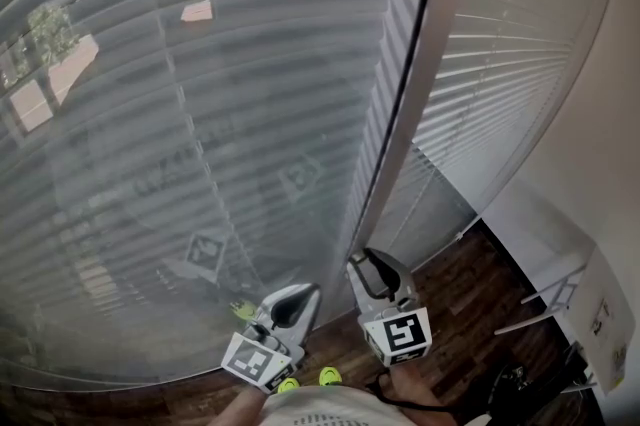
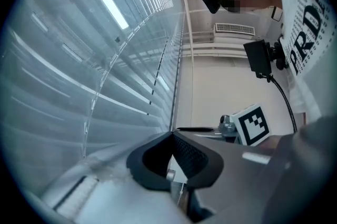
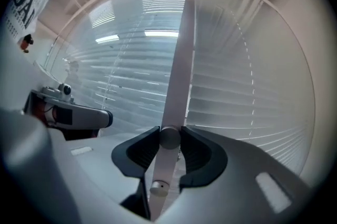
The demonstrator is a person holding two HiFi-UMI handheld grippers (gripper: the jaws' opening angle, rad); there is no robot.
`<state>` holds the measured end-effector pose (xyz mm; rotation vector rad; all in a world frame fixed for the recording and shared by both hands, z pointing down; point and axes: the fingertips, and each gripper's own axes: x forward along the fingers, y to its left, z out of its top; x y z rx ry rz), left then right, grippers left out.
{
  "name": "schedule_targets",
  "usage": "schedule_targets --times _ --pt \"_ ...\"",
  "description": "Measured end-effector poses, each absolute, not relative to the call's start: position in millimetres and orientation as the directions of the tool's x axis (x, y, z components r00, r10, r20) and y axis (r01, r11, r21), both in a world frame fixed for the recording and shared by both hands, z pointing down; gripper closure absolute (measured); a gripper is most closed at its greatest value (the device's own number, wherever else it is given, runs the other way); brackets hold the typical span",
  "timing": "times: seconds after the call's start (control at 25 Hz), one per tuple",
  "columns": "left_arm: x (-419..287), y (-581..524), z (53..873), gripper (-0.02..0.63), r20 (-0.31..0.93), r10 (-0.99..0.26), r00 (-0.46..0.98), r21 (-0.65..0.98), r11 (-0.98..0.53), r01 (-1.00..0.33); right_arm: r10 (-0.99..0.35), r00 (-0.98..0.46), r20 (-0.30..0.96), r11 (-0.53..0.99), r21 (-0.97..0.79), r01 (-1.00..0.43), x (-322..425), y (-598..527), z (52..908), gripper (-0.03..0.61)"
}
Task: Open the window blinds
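Looking down in the head view, I see the blinds (image 1: 200,114) covering the window and their pale wand (image 1: 400,149) slanting down to the right tongs (image 1: 368,266). The left tongs (image 1: 300,299) sit just beside, off the wand.

In the left gripper view, the left tongs (image 2: 172,138) are closed on nothing, slats to their left.

In the right gripper view, the right tongs (image 3: 169,139) clamp the wand (image 3: 179,70), which runs up between the jaws in front of the blinds (image 3: 247,91).

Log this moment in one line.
right gripper: shut on blind wand | left gripper: shut | blinds: lowered, slats across the window
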<state>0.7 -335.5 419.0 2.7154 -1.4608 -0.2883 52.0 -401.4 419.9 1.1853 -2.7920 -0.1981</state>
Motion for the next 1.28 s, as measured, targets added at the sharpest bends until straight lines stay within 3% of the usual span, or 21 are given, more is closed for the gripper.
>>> schedule_targets --times 0.28,0.64,0.88,1.12,1.28 --pt "1.9 -336.1 410.7 0.621 -0.169 -0.828 0.534 0.152 -0.557 -0.816 -0.717 -0.697 0.029 0.696 0.080 -0.713 54.0 -403.5 420.7 0.457" --pt "0.6 -334.8 412.6 0.621 -0.162 -0.828 0.537 0.141 -0.558 -0.818 -0.728 -0.683 0.062 0.682 0.172 -0.711 51.0 -402.8 420.9 0.456" --pt "5.5 -333.7 409.3 0.621 -0.171 -0.827 0.536 0.153 -0.559 -0.815 -0.710 -0.685 0.165 0.680 0.414 -0.605 49.0 -395.3 425.4 0.428" --pt "8.9 -332.3 416.3 0.621 -0.152 -0.819 0.553 0.123 -0.571 -0.812 -0.754 -0.621 0.213 0.523 0.766 -0.372 47.8 -389.4 431.4 0.426" --pt "10.4 -332.2 416.5 0.621 -0.144 -0.824 0.548 0.130 -0.565 -0.815 -0.769 -0.599 0.223 0.445 0.859 -0.252 45.8 -390.8 432.5 0.432"
